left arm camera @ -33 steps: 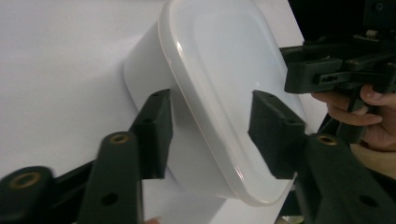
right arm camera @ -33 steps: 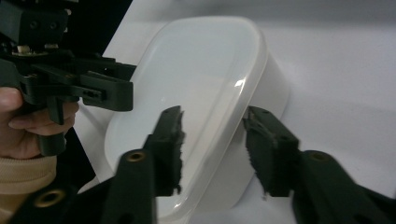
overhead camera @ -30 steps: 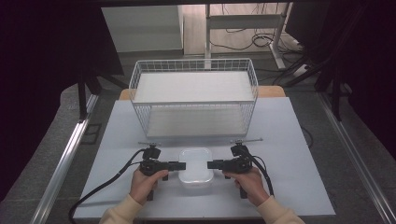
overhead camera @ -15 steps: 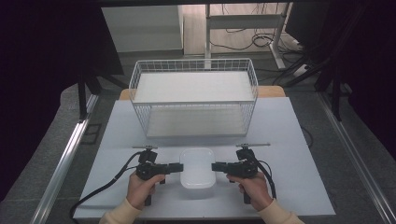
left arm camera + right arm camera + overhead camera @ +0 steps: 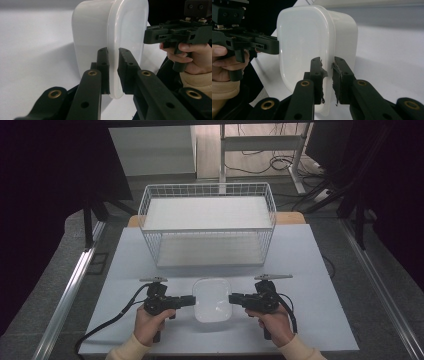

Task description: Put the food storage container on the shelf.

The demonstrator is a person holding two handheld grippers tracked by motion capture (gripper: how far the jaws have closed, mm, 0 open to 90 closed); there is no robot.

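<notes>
Left claw (image 5: 189, 300) and right claw (image 5: 234, 298), jaws just closing, each pinch an opposite rim of the white container (image 5: 211, 299)

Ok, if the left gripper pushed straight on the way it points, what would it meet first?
The white lidded container, whose rim its jaws already pinch. Beyond it, the right gripper faces it on the opposite rim.

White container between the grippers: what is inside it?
Nothing can be made out inside the white container: its lid is on, and the milky walls show no contents in either gripper view. The left gripper and right gripper clamp its rim.
</notes>
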